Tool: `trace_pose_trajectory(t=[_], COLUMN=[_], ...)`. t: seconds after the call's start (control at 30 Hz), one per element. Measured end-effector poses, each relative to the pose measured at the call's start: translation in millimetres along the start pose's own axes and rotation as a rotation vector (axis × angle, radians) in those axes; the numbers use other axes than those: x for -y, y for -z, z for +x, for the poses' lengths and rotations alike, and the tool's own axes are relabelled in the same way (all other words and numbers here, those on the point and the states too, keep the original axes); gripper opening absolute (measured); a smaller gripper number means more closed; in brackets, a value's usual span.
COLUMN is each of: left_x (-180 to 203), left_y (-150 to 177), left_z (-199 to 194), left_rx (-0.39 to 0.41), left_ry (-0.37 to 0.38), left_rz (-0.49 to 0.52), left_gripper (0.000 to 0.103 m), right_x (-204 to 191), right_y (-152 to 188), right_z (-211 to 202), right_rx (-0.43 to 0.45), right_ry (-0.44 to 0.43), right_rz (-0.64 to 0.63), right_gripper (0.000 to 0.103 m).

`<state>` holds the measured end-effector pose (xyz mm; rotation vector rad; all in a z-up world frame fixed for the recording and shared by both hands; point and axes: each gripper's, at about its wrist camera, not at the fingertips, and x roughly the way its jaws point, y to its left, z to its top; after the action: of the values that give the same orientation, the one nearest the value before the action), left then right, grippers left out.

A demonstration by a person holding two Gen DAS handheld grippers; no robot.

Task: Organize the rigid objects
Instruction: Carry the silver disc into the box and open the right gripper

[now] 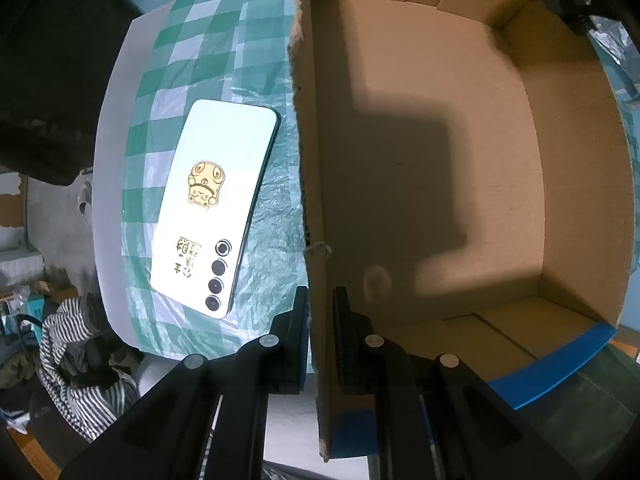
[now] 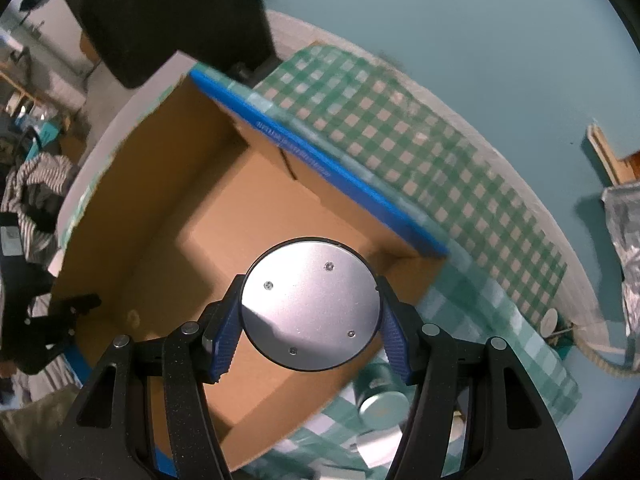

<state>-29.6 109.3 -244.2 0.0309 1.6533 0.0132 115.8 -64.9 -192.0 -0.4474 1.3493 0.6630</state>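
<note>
A white table [image 1: 116,128] carries a green-and-white checked plastic cloth [image 1: 208,52]. On the cloth, a white smartphone [image 1: 216,204] with gold stickers lies face down at nine o'clock of the open brown cardboard box [image 1: 420,168], just beside its wall. A teal round tin [image 2: 382,404] sits beside the box.

Right gripper [image 2: 310,316]: blue pads pressed on both sides of a round silver disc [image 2: 310,306].
Disc position: above the open cardboard box [image 2: 168,208].
Box: brown inside, blue-edged flap.
Surface: green checked cloth [image 2: 400,128].
Nearby: metal can [image 2: 382,404] beside the box.
</note>
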Motion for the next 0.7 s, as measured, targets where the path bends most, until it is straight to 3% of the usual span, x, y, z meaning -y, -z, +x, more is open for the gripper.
trace_pose_trajectory(t=[0.3, 0.7], left_x=[-3, 1], left_y=[-1, 2], left_z=[9, 14], left_rx=[-0.026, -0.044], left_ry=[0.009, -0.010], left_rz=[-0.022, -0.001], left_gripper=[0.011, 0.011], right_x=[5, 11], right_y=[10, 16], right_z=[27, 23], right_rx=[-0.096, -0.070], right_ry=[0.014, 0.031], right_rz=[-0.013, -0.019], right_gripper=[0.062, 0.062])
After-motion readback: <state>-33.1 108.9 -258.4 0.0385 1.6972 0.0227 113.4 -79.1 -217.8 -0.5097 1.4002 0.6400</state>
